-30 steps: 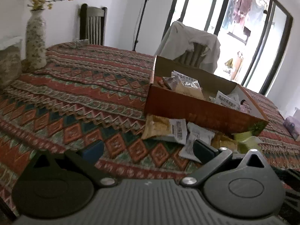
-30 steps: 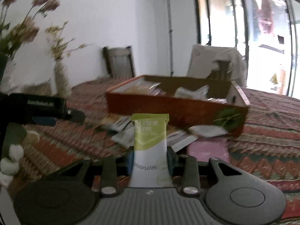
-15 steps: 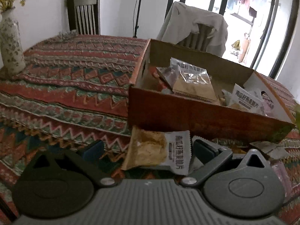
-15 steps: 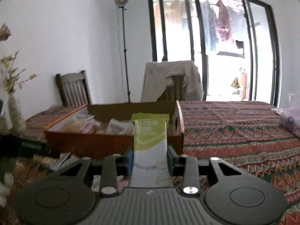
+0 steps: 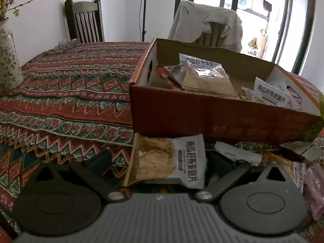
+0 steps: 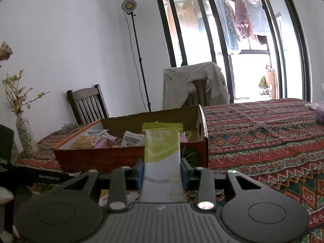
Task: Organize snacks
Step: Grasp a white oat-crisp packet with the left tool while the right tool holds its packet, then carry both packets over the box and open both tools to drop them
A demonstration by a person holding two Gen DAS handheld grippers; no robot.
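An open orange cardboard box (image 5: 202, 117) (image 6: 129, 156) stands on the patterned tablecloth with several snack packets inside. In front of it a white cracker packet (image 5: 168, 160) lies flat on the cloth. My left gripper (image 5: 160, 162) is open, and the packet lies between its fingers (image 5: 101, 159) without being pressed. More packets (image 5: 237, 154) lie to its right by the box's front wall. My right gripper (image 6: 162, 172) is shut on a green-and-white snack packet (image 6: 162, 151). It holds the packet upright in front of the box's near wall.
A flowered vase (image 5: 8, 64) (image 6: 25, 135) stands at the table's left. Two chairs (image 5: 85, 20) (image 6: 194, 87), one draped with a jacket, stand behind the table, with a lamp stand (image 6: 137, 52) between them. Pink packets (image 5: 313, 188) lie at the right. The tablecloth (image 6: 263, 133) stretches right of the box.
My left gripper has moved closer to the box and lower, and the cracker packet now lies between its fingers. My right gripper has swung round to face the box, still gripping the green packet.
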